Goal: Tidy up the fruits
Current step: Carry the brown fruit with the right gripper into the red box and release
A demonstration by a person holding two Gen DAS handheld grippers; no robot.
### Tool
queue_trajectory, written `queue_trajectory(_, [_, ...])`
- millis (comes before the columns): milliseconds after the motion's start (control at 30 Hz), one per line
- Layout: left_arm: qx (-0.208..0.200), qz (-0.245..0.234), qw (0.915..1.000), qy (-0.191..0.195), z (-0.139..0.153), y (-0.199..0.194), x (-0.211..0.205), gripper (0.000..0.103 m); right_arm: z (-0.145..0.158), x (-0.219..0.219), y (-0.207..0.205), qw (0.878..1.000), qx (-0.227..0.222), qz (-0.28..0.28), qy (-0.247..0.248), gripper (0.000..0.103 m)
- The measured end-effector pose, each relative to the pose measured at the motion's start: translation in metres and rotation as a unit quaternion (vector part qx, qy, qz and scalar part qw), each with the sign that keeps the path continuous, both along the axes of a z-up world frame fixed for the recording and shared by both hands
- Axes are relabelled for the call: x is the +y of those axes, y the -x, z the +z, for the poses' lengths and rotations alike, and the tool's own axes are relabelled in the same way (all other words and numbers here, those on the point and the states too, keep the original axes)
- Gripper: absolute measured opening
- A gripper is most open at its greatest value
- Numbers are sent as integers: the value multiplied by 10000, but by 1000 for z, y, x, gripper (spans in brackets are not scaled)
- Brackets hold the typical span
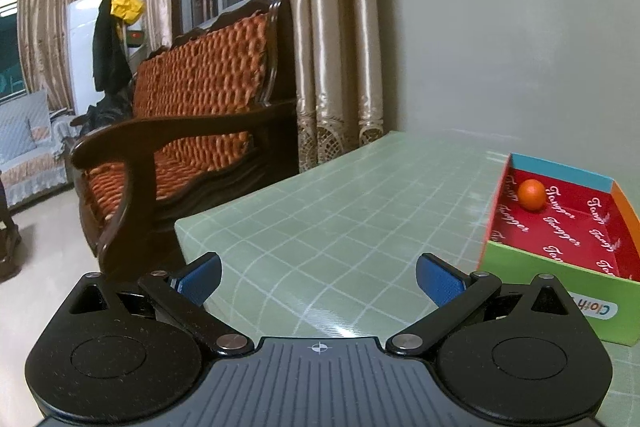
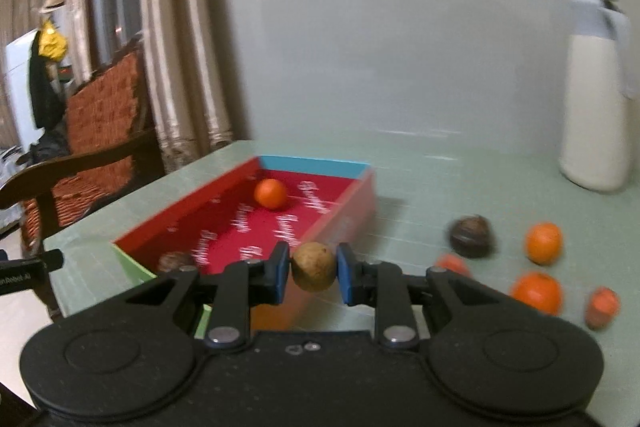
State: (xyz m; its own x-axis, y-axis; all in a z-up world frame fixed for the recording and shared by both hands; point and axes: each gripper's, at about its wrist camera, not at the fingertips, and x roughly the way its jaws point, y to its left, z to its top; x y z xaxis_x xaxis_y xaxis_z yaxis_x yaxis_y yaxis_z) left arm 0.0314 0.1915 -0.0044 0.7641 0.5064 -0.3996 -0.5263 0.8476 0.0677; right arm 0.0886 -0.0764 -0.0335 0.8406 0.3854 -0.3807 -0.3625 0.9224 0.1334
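Clamping a round tan-brown fruit (image 2: 313, 267) between its blue pads, the right tool (image 2: 313, 269) holds it above the near end of the open cardboard box with a red printed lining (image 2: 240, 227), jaws closed down tight on it. The fruit is nearly spherical, so no long axis can be read. The left tool (image 1: 318, 277) stands wide open with nothing between its blue pads, over the bare pale green gridded counter (image 1: 320, 211) to the left of the box.

Inside the box lie two things: one small orange fruit (image 2: 271, 193) near the far blue end wall, and one dark brown round fruit (image 2: 176, 261) at the near left corner, partly hidden by the tool. The box's long axis runs away from the right wrist camera, slanting to the right.

On the counter right of the box, well apart from it, sit five loose fruits: one dark brown round one (image 2: 471, 237), two orange round ones (image 2: 543, 242) (image 2: 536, 291), and two smaller reddish-orange ones (image 2: 452, 263) (image 2: 602, 307), all blurred. A tall cream-white jug with a grey lid (image 2: 596, 107) stands upright at the far right by the wall. A wooden armchair with orange cushions (image 1: 192, 99) stands beyond the counter's left edge, before beige curtains (image 1: 332, 27).
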Motion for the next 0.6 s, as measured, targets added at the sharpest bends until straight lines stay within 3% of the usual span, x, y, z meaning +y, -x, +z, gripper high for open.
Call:
queue_trajectory(267, [45, 74, 9999, 111, -4, 6, 13, 103, -3, 50, -24, 9986, 183, 441, 207, 24])
queue_trajectory(600, [74, 222, 9992, 309, -8, 8, 27, 103, -12, 76, -32, 9965, 451, 553, 444, 25])
